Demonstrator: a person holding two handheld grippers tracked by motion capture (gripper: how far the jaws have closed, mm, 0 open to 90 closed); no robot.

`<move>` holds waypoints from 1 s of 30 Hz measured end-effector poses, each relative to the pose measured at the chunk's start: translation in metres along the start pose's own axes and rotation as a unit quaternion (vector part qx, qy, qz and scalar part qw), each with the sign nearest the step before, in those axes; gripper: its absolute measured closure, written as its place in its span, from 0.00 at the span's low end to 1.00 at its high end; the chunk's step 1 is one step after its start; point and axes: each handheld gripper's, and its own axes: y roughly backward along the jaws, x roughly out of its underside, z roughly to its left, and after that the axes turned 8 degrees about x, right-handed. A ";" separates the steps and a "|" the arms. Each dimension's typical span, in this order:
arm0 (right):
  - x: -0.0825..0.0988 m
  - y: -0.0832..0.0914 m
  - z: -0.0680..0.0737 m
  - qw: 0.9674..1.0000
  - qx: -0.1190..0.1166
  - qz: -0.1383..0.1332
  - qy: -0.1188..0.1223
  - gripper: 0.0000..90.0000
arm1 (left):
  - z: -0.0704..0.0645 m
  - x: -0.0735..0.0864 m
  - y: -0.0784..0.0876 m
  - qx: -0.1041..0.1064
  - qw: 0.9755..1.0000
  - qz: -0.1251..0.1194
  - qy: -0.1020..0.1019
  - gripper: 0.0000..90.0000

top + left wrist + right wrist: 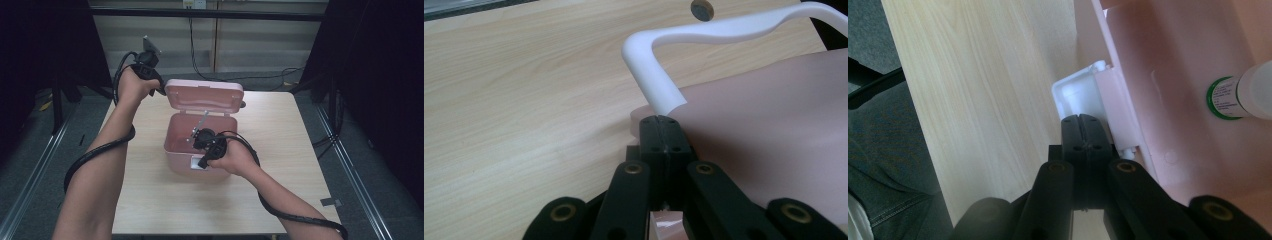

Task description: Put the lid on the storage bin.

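- The pink storage box (200,145) sits near the middle of the wooden counter (150,195). Its lid (204,96) is already raised and stands upright at the far side, so I judge the opening step done.
- My left tool (658,120) has its jaws pressed together at the edge of the lid, just below the white carry handle (659,85). The jaw tips meet on the pink edge; I cannot tell whether they pinch it or only rest against it.
- My right tool (1083,120) also has its jaws pressed together. Their tips touch the white latch (1075,95) on the box's front wall, at the rim; no item is held between them.
- Inside the box lies a small white bottle with a green band (1235,97), seen in the right gripper view. It lies apart from my right tool.
- Remaining work, as I judge it: either handle the contents or let the lid down and fasten the latch. The pictures do not settle which.
- Pose: my left forearm reaches far forward, the left hand (131,87) raised beside the lid. My right hand (235,159) sits low at the box's front rim, the tool pointing toward the box.
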 end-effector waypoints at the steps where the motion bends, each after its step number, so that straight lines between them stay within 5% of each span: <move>1: 0.000 0.001 0.000 1.000 0.001 -0.001 -0.002 1.00 | 0.000 0.001 0.000 -0.001 1.000 0.002 0.000 1.00; 9: 0.014 0.023 -0.015 0.998 -0.015 -0.043 -0.031 1.00 | 0.001 0.001 -0.002 0.001 1.000 0.000 0.000 1.00; 15: 0.033 0.041 -0.037 0.998 0.017 -0.041 -0.050 1.00 | -0.001 0.001 -0.001 -0.003 1.000 0.001 -0.004 1.00; 22: 0.043 0.043 -0.046 0.997 0.024 -0.036 -0.061 1.00 | 0.000 -0.008 0.007 -0.011 1.000 -0.017 0.008 1.00; 30: 0.049 0.045 -0.052 0.997 0.020 -0.042 -0.069 1.00 | -0.011 -0.013 0.014 -0.005 1.000 -0.014 -0.009 1.00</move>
